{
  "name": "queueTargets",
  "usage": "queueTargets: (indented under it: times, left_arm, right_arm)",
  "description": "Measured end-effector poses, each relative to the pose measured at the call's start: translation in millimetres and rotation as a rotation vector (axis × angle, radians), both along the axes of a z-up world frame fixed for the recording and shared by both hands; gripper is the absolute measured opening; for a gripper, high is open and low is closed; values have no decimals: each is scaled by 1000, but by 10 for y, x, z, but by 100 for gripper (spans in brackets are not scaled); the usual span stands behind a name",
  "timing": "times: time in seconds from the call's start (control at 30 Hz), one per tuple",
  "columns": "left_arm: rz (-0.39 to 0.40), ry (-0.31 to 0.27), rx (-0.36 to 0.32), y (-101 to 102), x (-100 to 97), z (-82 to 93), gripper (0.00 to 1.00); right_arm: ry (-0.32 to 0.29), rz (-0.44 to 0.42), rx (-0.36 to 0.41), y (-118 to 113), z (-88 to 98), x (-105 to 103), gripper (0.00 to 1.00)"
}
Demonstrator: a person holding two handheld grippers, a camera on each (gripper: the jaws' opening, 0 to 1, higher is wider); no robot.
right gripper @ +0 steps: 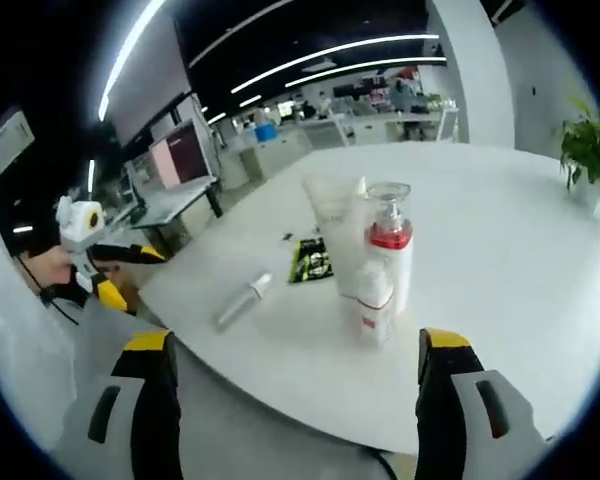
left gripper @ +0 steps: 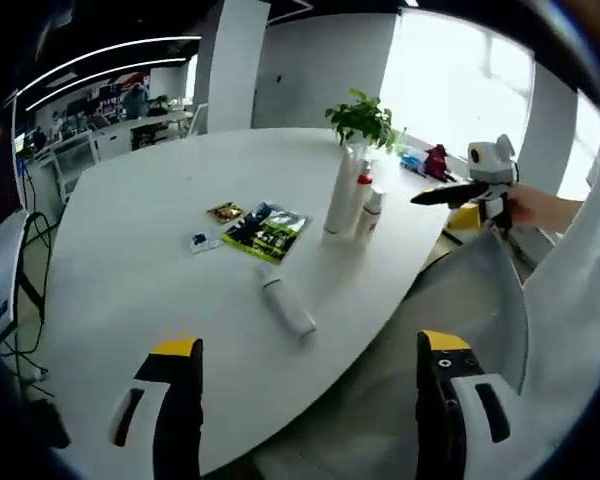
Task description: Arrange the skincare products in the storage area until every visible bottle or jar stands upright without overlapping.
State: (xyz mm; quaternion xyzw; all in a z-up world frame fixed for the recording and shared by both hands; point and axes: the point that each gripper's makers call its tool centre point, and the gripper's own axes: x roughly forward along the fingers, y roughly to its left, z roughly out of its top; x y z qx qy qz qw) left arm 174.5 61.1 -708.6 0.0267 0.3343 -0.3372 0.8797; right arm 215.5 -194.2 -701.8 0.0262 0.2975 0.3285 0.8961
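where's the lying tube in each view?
Left gripper view: the lying tube is low centre, on the table, below the green packet.
Right gripper view: the tube is left of centre, left of the standing bottles.
Shared landmark: the green packet.

- Left gripper [left gripper: 310, 400], bottom of the left gripper view: two black jaws with yellow tips, grey-white side shells with dark oval slots.
- Right gripper [right gripper: 295, 400], bottom of the right gripper view: same black jaws, yellow tips, grey shells with slotted sides.
- Person: light grey-white clothing [left gripper: 570, 300], filling the right edge of the left gripper view.
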Motion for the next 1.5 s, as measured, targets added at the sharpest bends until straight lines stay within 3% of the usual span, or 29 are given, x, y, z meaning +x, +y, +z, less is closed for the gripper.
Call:
queueTargets:
  times: [0.17,0.3,0.43,0.53,0.6,0.7,0.8,0.93,1.1,1.5]
  left_arm:
    - [17,22,14,99,-87,-66,90]
    - [12,14,8,116,-135,-41,99]
    - [28,11,13,132,-148,-4,99]
    - [66,-27,2,168,-100,59,99]
    - [112,-96,-25,199,-10,140,99]
    - [185,-110,-69,223,15,213,97]
    - [207,-107,-45,206,-14,221,94]
    - [202,-96,-41,161,-36,199,99]
    - [183,-48,-26,93,-33,106,99]
    - [136,-28,-3,-207,33,41,99]
  right_arm:
    - [1,-12,-3,10,6,-77,99]
    - [12,-24,4,-10,4,-125,99]
    - [22,-17,-4,-33,-4,-171,99]
    - [28,-14,-2,-80,-15,-170,99]
    - [36,-7,4,-90,-26,-167,99]
    - [45,20,8,-65,-55,-182,99]
    - [49,42,5,-31,-108,-192,99]
    - [46,57,21,26,-88,-189,99]
    - [44,87,17,60,-86,-202,99]
    - [52,107,30,96,-55,-259,99]
